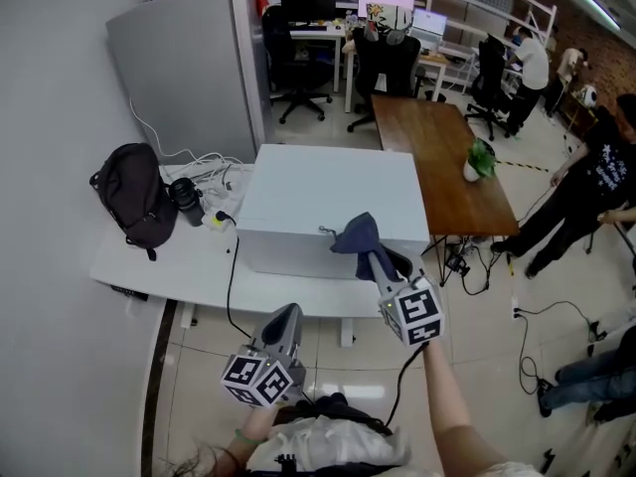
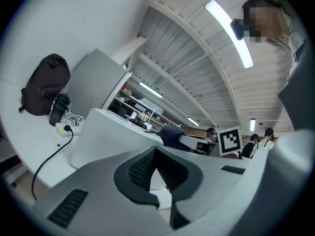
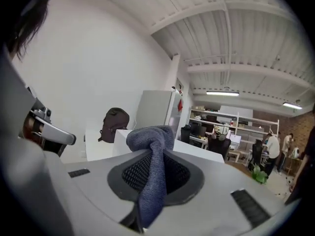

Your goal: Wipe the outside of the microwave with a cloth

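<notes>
Fingers, right gripper (image 3: pixel 156 157): clamped tight on the blue cloth (image 3: pixel 150 191), which bunches above the tips.
Fingers, left gripper (image 2: pixel 156 154): pressed together with nothing between them.
Right forearm (image 1: pixel 449 397): stretched forward, putting the cloth at the front top edge of the microwave (image 1: pixel 328 192).
Left gripper pose: low, near the body, short of the white desk (image 1: pixel 169 266).
Count: two grippers, one cloth, one microwave, one black backpack (image 1: pixel 134 195).

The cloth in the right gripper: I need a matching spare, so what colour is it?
The cloth is dark greyish blue, clearest in the right gripper view.
</notes>
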Demonstrator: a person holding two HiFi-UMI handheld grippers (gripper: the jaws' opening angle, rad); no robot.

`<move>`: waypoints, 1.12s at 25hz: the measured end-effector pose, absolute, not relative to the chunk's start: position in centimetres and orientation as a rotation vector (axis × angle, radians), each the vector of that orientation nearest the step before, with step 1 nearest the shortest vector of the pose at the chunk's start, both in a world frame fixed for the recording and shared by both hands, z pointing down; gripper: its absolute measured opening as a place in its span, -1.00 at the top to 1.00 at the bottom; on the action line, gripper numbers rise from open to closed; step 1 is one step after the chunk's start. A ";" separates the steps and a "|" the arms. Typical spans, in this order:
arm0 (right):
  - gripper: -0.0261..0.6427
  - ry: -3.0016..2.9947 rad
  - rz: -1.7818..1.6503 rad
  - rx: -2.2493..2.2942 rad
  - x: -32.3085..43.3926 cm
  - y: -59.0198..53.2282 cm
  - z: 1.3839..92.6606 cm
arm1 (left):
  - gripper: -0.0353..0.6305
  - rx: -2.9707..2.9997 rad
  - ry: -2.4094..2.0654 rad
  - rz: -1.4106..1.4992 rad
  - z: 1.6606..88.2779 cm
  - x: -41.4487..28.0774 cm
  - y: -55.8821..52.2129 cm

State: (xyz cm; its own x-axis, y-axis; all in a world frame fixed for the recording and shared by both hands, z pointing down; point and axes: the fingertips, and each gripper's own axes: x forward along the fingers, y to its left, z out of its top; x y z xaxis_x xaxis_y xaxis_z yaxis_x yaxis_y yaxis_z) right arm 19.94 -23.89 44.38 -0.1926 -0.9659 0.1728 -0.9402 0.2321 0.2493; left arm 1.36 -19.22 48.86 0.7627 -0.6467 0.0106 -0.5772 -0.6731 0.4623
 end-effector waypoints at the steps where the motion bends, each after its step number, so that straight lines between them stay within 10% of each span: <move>1: 0.70 -2.213 -0.131 1.761 19.6 -24.7 44.9 | 0.93 2.513 -0.929 -0.223 48.7 1.2 -19.1; 22: 0.70 -1.855 0.690 1.457 17.6 -28.9 73.1 | 0.93 2.429 -1.130 -0.234 49.9 -7.1 -20.1; 28: 0.70 -2.222 0.391 1.526 12.6 -28.2 58.8 | 0.93 2.436 -1.126 -0.229 49.8 -7.6 -20.4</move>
